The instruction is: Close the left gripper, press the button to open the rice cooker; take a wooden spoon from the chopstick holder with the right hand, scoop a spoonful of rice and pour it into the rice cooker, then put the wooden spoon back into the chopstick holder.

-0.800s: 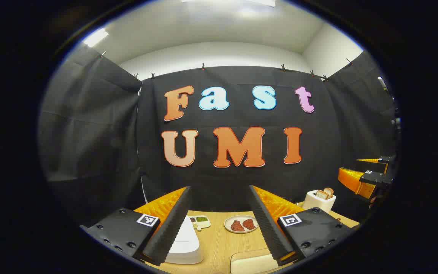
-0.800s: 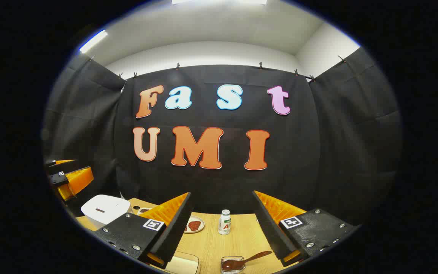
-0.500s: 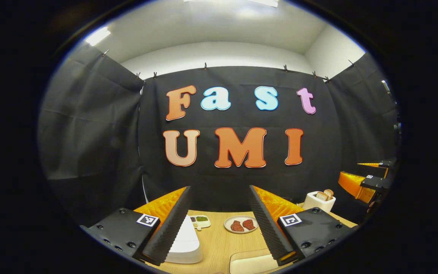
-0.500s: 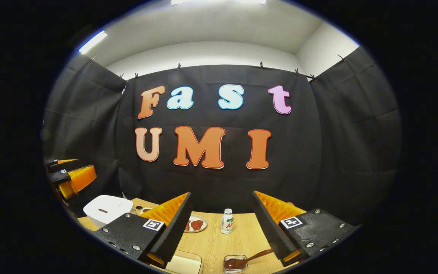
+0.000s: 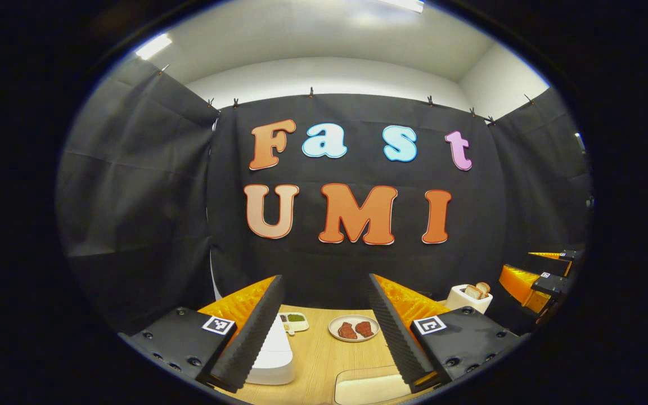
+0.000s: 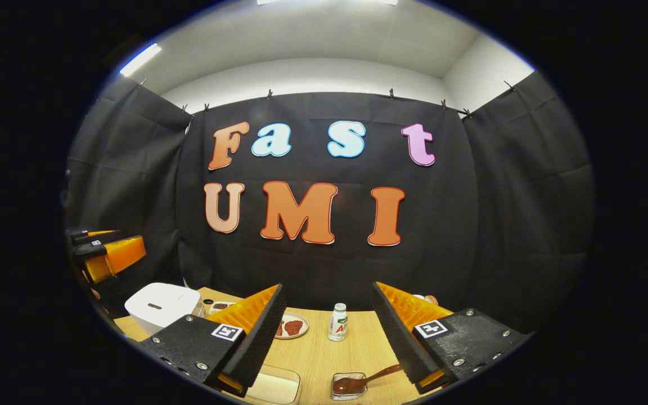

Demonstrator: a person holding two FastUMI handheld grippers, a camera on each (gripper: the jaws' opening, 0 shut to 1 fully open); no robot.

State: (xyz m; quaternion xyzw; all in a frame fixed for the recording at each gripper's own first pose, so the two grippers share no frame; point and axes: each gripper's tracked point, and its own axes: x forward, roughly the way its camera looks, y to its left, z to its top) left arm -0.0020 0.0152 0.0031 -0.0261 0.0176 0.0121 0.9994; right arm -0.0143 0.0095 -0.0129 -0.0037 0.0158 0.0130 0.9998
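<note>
1. Grippers: left gripper [image 5: 324, 326] and right gripper [image 6: 327, 332] both spread wide, empty, above the surface [image 6: 358, 349].
2. Rice cooker [image 6: 161, 306] lid down, at 9 o'clock in right gripper view.
3. Wooden spoon [image 6: 366, 379] lies at 6 o'clock.

Counts on the wooden table [image 6: 358, 349], taking the rice cooker [image 6: 161, 306] as the mark.

One rice cooker; one plate [image 5: 354, 328] to its right with two reddish pieces on it; one white toaster [image 5: 469, 297] farther right with two slices; one small bottle [image 6: 337, 323]; one glass dish [image 6: 349, 386] with one wooden spoon [image 6: 366, 379]; one sectioned condiment dish [image 5: 293, 320]; two grippers, left gripper [image 5: 321, 332] and right gripper [image 6: 329, 337].
</note>
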